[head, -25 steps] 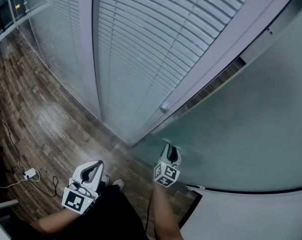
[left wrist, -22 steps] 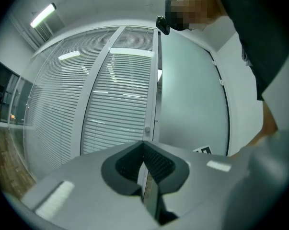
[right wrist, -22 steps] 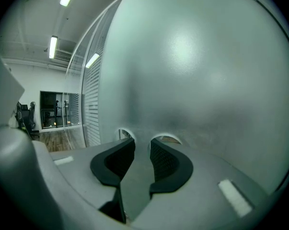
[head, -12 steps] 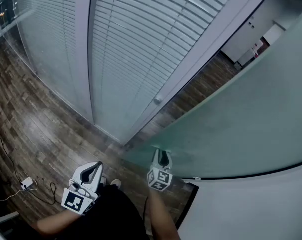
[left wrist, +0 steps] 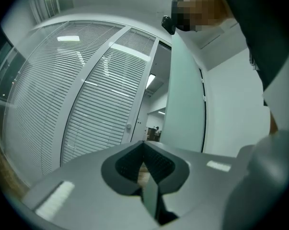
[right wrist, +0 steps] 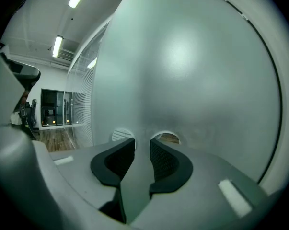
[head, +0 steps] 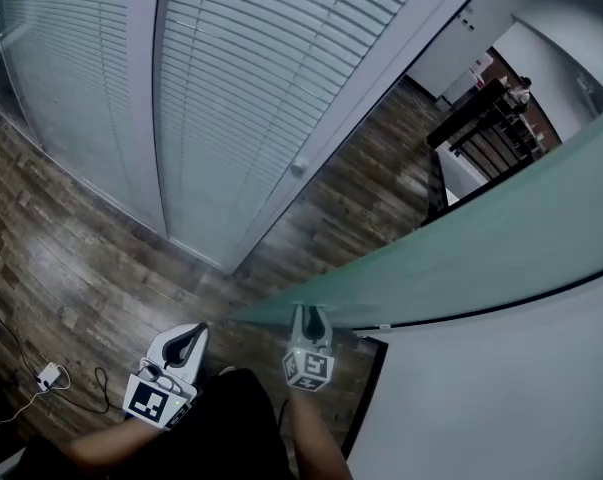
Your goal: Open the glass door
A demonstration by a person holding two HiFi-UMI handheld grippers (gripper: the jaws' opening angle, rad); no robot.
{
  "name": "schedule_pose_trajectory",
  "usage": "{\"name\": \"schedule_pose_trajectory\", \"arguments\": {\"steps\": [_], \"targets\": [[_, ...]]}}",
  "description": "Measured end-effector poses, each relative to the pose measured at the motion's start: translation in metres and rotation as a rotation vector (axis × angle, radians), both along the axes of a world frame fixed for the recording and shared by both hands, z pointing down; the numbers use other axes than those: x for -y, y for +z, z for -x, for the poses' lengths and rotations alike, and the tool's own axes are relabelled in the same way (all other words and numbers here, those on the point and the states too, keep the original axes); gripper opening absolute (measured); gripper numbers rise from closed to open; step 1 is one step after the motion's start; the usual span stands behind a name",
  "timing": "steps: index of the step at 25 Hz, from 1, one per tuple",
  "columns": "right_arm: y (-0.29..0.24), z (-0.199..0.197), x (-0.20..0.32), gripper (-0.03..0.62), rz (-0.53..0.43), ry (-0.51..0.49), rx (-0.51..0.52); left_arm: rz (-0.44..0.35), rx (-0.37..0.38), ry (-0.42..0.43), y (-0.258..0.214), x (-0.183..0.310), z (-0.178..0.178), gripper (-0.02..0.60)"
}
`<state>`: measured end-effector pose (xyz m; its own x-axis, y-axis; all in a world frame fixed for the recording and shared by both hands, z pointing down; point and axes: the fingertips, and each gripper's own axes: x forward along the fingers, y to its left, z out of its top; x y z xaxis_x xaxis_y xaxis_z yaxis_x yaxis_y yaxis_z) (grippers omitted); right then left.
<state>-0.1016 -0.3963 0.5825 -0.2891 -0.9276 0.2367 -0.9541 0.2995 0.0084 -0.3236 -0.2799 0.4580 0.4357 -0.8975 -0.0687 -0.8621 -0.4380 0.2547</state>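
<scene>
- The frosted, pale-green glass door (head: 481, 258) is a smooth, matte pane. It stands swung open at the right of the scene, slanting from the near centre out to the far right, with a thin dark line along its near side.
- Nearer than the door on the right is a plain white wall (head: 501, 398), flat and unmarked.
- To the left and far side runs a glazed partition with white horizontal slatted blinds (head: 251, 88), split by pale, smooth upright frame posts (head: 146, 98). A small round knob (head: 298, 168) sits on the slanted post next to the opening.
- The dark brown wood-plank floor (head: 71, 258) shows streaked grain, and a thin white cable with a small adapter (head: 46, 376) lies on it at the near left.
- The right gripper (head: 309, 316) is grey plastic with ribbed black pads and a marker cube behind. It points at the door's frosted face, tips right up at the pane.
- Its jaws stand apart by a narrow gap, having just closed a little, and nothing is clamped between them.
- In the right gripper view (right wrist: 143, 140) the pane (right wrist: 182, 71) fills the sight, with two small round clear spots just beyond the tips.
- The left gripper (head: 194, 330) hangs at the near left, well apart from the door, jaws pressed together and empty.
- The left gripper view (left wrist: 144, 143) shows the pads meeting, with the door (left wrist: 185, 104) far ahead to the right.
</scene>
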Motion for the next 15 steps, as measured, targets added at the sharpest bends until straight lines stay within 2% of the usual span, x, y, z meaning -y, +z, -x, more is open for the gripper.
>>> {"name": "schedule_pose_trajectory", "arguments": {"steps": [8, 11, 15], "targets": [[0.000, -0.004, -0.057, 0.103, -0.020, -0.044, 0.009, -0.031, -0.018, 0.019, -0.009, -0.029, -0.012, 0.000], [-0.002, -0.006, -0.074, 0.103, -0.023, -0.041, 0.011, -0.020, -0.023, 0.047, -0.006, -0.056, -0.032, 0.000], [0.003, -0.012, -0.109, 0.103, -0.019, -0.021, 0.024, -0.020, 0.009, 0.099, 0.000, -0.103, -0.054, 0.000]]}}
